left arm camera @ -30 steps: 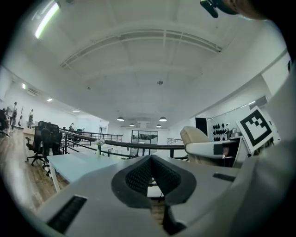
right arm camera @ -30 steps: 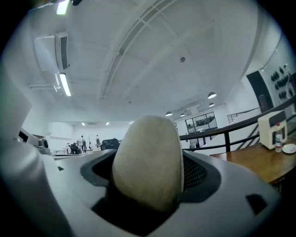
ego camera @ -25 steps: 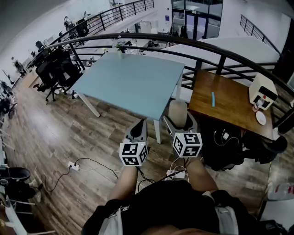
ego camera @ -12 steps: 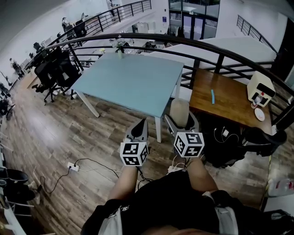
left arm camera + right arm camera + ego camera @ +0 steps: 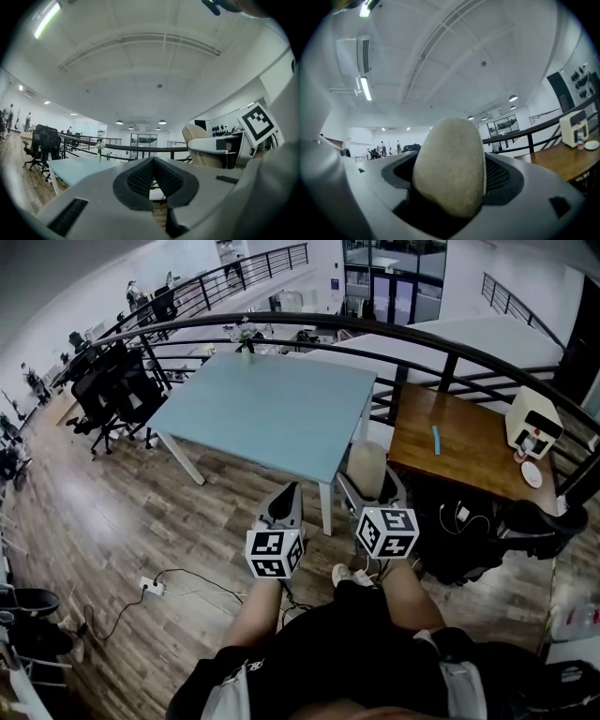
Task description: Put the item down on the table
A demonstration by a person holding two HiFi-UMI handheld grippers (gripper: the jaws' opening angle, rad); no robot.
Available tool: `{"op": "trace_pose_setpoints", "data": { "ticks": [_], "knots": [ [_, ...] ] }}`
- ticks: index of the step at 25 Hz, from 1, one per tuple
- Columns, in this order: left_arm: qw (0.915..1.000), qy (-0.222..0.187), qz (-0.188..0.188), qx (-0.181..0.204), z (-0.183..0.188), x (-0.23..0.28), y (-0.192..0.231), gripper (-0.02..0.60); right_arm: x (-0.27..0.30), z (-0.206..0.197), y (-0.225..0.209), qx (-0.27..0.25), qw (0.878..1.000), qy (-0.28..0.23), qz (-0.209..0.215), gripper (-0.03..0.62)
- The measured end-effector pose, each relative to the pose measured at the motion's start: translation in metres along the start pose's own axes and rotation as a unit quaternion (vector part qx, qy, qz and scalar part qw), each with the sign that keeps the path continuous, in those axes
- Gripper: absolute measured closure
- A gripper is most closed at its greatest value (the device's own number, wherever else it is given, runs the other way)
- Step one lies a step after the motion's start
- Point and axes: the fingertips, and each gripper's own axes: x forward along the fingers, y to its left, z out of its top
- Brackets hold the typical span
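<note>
Right hand-held gripper [image 5: 368, 486] tilts up, gripping item [image 5: 449, 164]

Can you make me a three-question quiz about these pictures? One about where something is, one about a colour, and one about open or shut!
1. Where is the beige lump?
A. in a box
B. between the jaws of the right hand-held gripper
C. on a shelf

2. What colour is the big table ahead?
A. red
B. light blue
C. black

3. The left hand-held gripper is:
A. shut, with nothing in it
B. wide open
C. holding a cup

Answers: 1 B, the right gripper view shows the jaws closed on it. 2 B, the head view shows its pale blue top. 3 A, its pads meet with nothing between them.
</note>
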Motion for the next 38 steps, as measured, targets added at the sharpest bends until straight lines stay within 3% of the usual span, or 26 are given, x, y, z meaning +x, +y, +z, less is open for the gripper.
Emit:
{"op": "trace_pose_setpoints", "data": {
  "ticks": [10,30,38],
  "knots": [
    [1.0000,0.004,0.000,-0.003,-0.004,0.047,0.019,0.571,0.050,-0.003,-0.017,-0.004,1.000,0.005,0.003,0.180],
    [0.9995,0.022,0.022,0.001,0.012,0.219,0.068,0.571,0.218,0.007,-0.103,0.010,0.999,0.040,0.025,0.180],
    [0.9990,0.019,0.041,-0.006,0.016,0.262,0.092,0.571,0.275,0.000,-0.126,0.013,0.997,0.064,0.036,0.180]
  ]
}}
